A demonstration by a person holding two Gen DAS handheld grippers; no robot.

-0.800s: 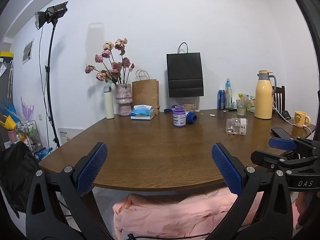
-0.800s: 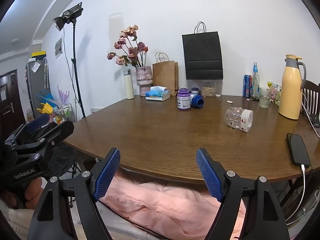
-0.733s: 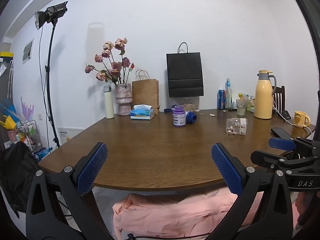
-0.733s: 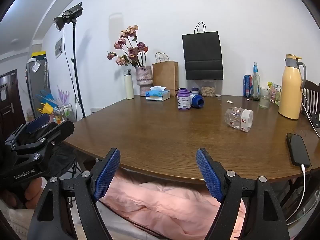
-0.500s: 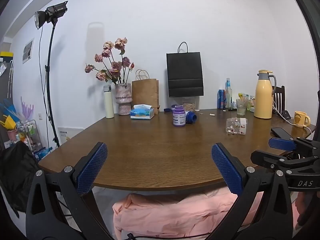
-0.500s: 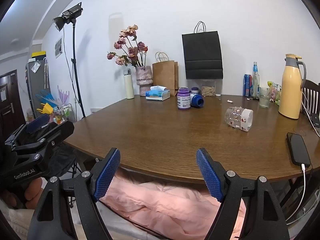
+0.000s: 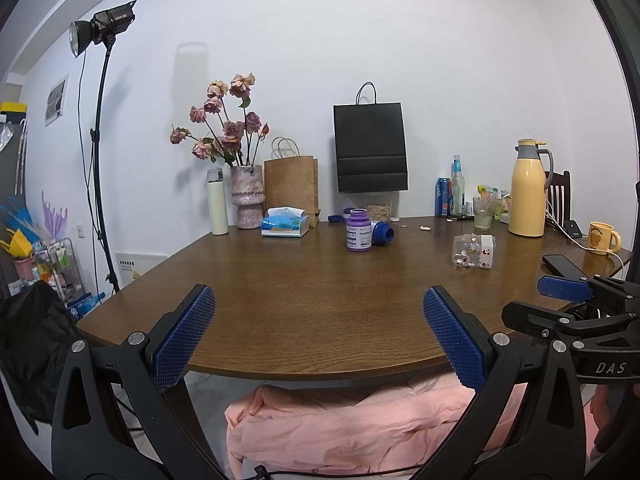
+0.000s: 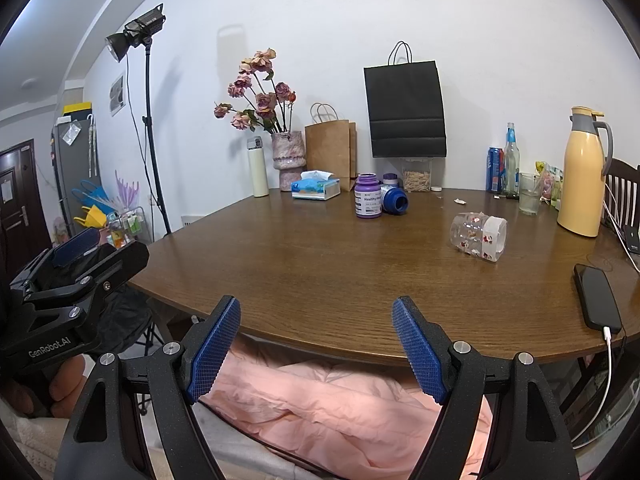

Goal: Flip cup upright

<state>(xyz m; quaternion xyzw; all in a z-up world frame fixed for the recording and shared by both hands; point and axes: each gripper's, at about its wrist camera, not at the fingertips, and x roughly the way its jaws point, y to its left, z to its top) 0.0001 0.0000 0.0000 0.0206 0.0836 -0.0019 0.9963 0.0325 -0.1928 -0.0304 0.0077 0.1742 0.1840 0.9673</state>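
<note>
— Clear plastic, printed with small red and white figures: that is the cup I see, lying on its side on the brown wooden table, towards the right edge, mouth turned to the right.

— What stands nearest it?

— I see a black phone flat by the right edge, nearer the front, with a white cable plugged in. Further back along that edge stands a yellow thermos jug, and a glass just beside it. Near the middle of the back half I have a purple bottle upright, with a blue-capped bottle lying touching it.

— And your grippers?

— My right gripper hangs off the front edge, over pink fabric, its blue pads spread wide with nothing between them. My left gripper sits likewise at the front edge, jaws wide apart and empty. Both are well apart from the cup.

— Along the back edge?

— I see a tissue box, a pink vase of dried roses, a white flask, a brown paper bag. A black bag is on the wall behind.
</note>
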